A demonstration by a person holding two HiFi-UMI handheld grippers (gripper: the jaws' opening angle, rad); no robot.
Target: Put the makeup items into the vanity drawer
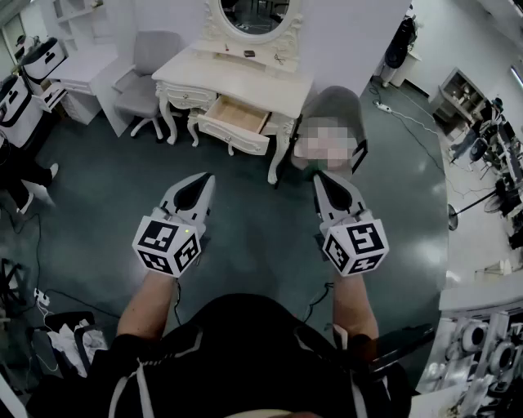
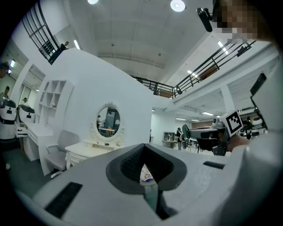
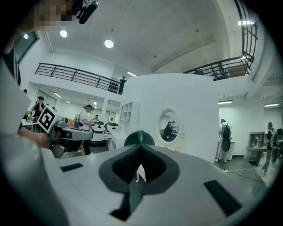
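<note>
The vanity drawer (image 1: 235,114) stands pulled out at the front of the white vanity (image 1: 192,72), its pale wooden inside bare as far as I can see; the likely makeup items are a few small dark things (image 1: 249,54) on the tabletop below the oval mirror (image 1: 249,12), too small from here to name; a grey chair (image 1: 147,69) sits just beside the vanity's left end, and a person in a grey cap (image 1: 333,110) is near its right end. I am well apart from all of it, across open dark floor; my left gripper (image 1: 207,178) and right gripper (image 1: 320,181) are both held level and pointed at the vanity, each with its jaws closed together and nothing between them. The step in hand, as I judge it, is the approach; to do it well I should walk straight toward the drawer's open front, mind the cable (image 1: 320,295) lying on the floor by my feet, and keep clear of the person on the right; I should part one gripper's jaws before I reach the tabletop rather than over the items, then take one piece at a time, since small things on a smooth top will likely skid if nudged.
</note>
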